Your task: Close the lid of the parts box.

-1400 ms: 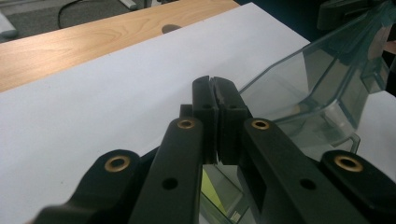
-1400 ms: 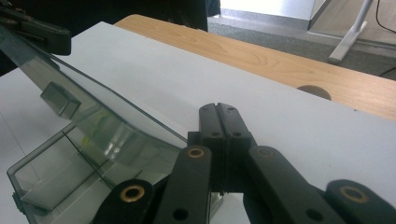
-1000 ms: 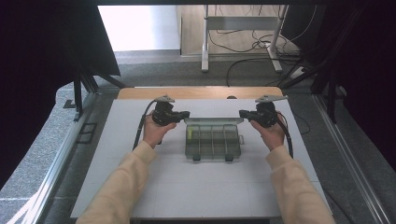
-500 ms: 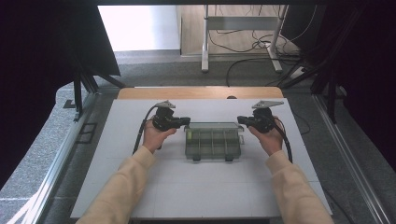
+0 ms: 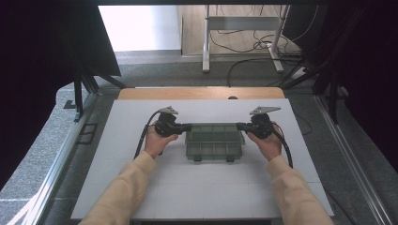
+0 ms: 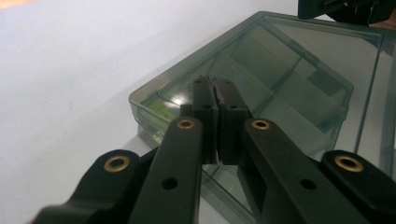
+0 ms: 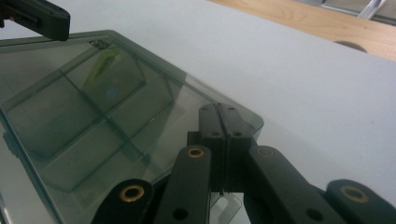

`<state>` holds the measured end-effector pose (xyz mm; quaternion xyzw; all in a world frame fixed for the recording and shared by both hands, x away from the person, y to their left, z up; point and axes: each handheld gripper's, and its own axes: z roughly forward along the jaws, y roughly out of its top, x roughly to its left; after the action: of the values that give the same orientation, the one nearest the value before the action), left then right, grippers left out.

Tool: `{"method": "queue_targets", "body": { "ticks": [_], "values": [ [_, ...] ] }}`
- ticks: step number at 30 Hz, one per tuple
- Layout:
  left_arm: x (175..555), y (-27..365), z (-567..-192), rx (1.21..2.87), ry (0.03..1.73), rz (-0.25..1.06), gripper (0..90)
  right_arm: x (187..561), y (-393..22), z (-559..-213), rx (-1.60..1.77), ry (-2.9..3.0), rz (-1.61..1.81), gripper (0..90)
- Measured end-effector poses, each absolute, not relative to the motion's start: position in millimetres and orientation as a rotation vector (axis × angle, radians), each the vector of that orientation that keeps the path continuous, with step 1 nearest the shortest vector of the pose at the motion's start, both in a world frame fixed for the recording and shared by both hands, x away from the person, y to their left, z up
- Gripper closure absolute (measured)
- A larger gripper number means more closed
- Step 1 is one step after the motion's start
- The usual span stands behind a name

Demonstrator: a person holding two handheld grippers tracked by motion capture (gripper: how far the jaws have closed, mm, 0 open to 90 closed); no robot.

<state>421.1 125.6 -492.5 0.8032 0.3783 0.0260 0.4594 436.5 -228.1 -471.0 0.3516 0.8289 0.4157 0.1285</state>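
Left gripper: the black two-jaw left gripper [image 5: 187, 127] sat left of centre in the high view, its jaws pressed together with nothing between them, tips at the left end of the box; in the left gripper view [image 6: 216, 88] the closed jaws rose from the bottom edge over the box's near corner.
Right gripper: the black two-jaw right gripper [image 5: 240, 125] sat right of centre in the high view, jaws closed flat against each other and empty, tips at the box's right end; in the right gripper view [image 7: 219, 112] they lay over a rounded corner of the lid.
Box: the smoky green see-through plastic compartment box [image 5: 214, 139] lay flat at the middle of the high view, between the two grippers, lid down, dividers visible through it [image 6: 299, 70] [image 7: 84, 107].
Hands: the person's left hand [image 5: 156, 142] and right hand [image 5: 269, 144] came up from the bottom edge in cream sleeves.
Table: the white tabletop [image 5: 206, 187] filled the lower middle, with a wooden strip [image 5: 197, 93] along its far edge.
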Motion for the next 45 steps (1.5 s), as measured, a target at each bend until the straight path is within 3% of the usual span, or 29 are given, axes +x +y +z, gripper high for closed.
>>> {"method": "queue_targets", "body": {
  "ticks": [30,45],
  "values": [
    [413.1,120.0,-509.1,1.987,0.932,0.032,89.7,420.7,-221.3,-486.5,0.997,2.467,1.186,89.9],
    [399.8,123.7,-493.4,1.976,0.908,0.095,89.7,413.4,-221.9,-479.4,0.969,2.439,1.207,90.0]
  ]
}}
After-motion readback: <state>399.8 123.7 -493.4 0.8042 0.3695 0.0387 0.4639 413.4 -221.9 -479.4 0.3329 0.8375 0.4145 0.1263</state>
